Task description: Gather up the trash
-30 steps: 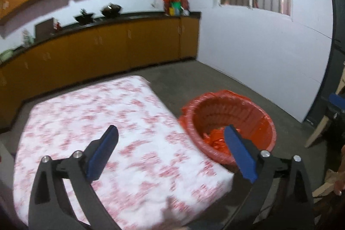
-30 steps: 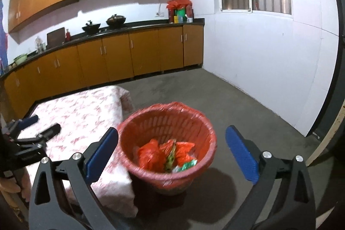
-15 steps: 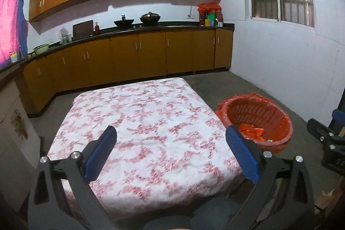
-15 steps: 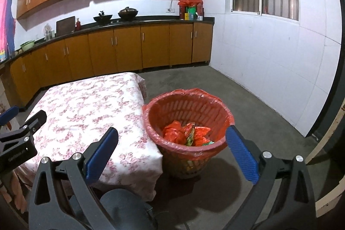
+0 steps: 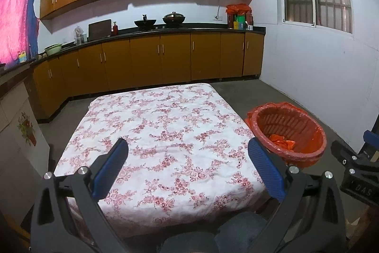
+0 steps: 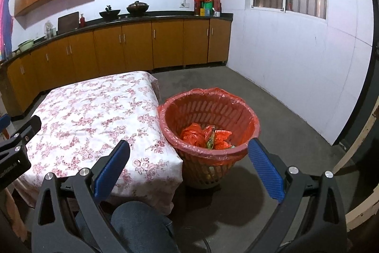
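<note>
Left tongs (image 5: pixel 188 166) spread wide, gripping nothing, poised over low table (image 5: pixel 165 134) draped in white cloth with red floral print. Just right of table, on grey concrete floor (image 6: pixel 279 125): red slatted plastic basket (image 6: pixel 208 125) lined with red plastic bag, crumpled red wrappers (image 6: pixel 206 135) inside. Right tongs (image 6: pixel 188 166) likewise spread wide, unladen, near basket's front rim.

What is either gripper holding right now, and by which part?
Nothing. The left gripper and the right gripper are both open and empty; the wrappers lie in the red basket.
</note>
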Tool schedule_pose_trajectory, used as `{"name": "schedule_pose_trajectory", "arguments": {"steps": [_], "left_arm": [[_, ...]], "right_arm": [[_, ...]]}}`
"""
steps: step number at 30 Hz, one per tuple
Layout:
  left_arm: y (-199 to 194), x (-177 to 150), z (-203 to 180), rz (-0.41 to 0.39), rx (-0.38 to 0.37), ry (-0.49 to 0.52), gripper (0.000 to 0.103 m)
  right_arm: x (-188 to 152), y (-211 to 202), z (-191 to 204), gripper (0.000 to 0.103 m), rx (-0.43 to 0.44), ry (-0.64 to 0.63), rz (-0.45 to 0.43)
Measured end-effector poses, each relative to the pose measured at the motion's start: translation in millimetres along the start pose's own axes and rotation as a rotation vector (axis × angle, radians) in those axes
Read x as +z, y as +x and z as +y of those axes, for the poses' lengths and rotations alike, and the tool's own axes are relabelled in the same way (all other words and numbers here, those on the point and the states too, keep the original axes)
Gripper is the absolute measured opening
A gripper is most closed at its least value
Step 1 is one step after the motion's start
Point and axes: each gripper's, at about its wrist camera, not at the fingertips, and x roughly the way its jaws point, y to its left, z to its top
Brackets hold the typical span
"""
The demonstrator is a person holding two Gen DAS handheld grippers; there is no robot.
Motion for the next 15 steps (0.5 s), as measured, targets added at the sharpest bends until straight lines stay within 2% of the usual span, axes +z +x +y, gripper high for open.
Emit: {"name": "schedule_pose_trajectory", "arguments": {"steps": [15], "left_arm": [[2.8,-2.1,3.1,0.002,0.004,-0.013,0.099]], "right_arm": [[1.5,3.8,0.4,0.099,0.014,0.011,0.000]]}}
